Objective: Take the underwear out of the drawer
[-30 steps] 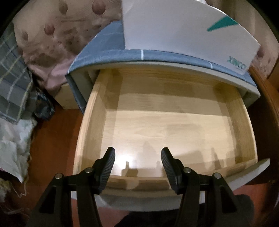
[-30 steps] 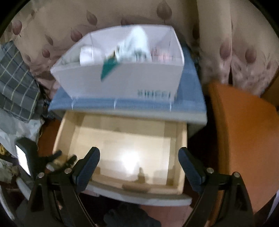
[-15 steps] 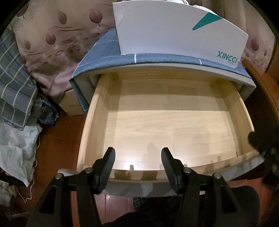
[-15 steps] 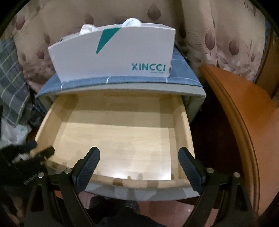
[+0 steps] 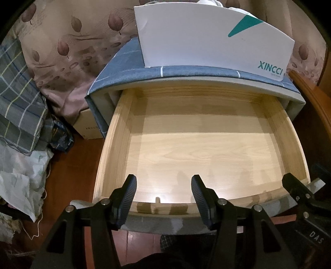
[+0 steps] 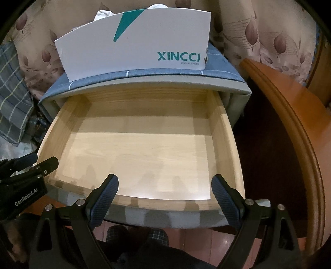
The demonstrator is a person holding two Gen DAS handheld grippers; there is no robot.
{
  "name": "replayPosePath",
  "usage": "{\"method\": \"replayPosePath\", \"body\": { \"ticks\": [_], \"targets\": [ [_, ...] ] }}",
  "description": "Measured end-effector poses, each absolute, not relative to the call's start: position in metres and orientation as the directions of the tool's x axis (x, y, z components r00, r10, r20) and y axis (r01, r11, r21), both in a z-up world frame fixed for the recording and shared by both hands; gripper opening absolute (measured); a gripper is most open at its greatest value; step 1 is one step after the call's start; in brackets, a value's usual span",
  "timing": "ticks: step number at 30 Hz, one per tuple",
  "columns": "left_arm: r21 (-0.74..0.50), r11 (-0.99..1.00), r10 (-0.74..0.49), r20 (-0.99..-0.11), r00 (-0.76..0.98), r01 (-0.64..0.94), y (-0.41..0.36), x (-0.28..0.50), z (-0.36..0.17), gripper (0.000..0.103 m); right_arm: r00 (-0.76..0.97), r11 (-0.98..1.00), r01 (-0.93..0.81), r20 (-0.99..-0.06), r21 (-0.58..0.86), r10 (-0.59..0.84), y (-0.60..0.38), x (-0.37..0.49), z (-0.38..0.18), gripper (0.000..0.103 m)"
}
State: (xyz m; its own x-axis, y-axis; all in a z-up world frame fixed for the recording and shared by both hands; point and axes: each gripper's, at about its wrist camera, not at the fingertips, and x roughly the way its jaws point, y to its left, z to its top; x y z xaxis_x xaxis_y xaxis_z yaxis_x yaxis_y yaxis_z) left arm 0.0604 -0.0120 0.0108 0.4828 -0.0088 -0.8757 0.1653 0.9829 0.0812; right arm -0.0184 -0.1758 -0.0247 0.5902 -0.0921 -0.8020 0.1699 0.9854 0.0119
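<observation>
Drawer: pulled well out of the bedside cabinet, and the drawer [image 5: 206, 149] shows only bare pale wood from front lip to back wall in both wrist views.
Underwear: none visible inside; white cloth [image 6: 103, 14] pokes above the rim of the white XINCCI box [image 6: 134, 45] standing on the blue checked cabinet top [image 6: 217, 62], and I judge that may be the garment, though too little of it shows to be sure.
Left gripper: the left gripper [image 5: 163, 194] hangs over the drawer's front edge with its jaws apart and nothing between them.
Right gripper: the right gripper [image 6: 165, 194] hovers over the same front edge, jaws spread wider, also empty; in the left view its black finger shows at the drawer's right corner.
Surroundings: leaf-print curtain [image 5: 68, 47] behind, plaid bedding [image 5: 18, 103] heaped to the left, an orange-brown wooden edge [image 6: 289, 115] close on the right.
Stage: by my reckoning the taking-out is finished or nothing was there to take, since no fabric lies in the drawer.
Risk one: reaching in again would only knock the pads against bare wood.
Risk two: the two tools sit near each other at the front lip, so a sideways swing could clash them.
Risk three: a push on the lip could slam the drawer, jolting the light box above.
</observation>
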Motion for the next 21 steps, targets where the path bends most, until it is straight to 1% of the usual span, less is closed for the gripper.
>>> {"method": "replayPosePath", "body": {
  "ticks": [21],
  "targets": [
    [0.081,0.983,-0.008,-0.878,0.479,0.166,-0.0137,0.0619,0.0096,0.056,0.566,0.985,0.174,-0.818,-0.002,-0.101,-0.1761,-0.0158,-0.0288,0.089]
  ]
}}
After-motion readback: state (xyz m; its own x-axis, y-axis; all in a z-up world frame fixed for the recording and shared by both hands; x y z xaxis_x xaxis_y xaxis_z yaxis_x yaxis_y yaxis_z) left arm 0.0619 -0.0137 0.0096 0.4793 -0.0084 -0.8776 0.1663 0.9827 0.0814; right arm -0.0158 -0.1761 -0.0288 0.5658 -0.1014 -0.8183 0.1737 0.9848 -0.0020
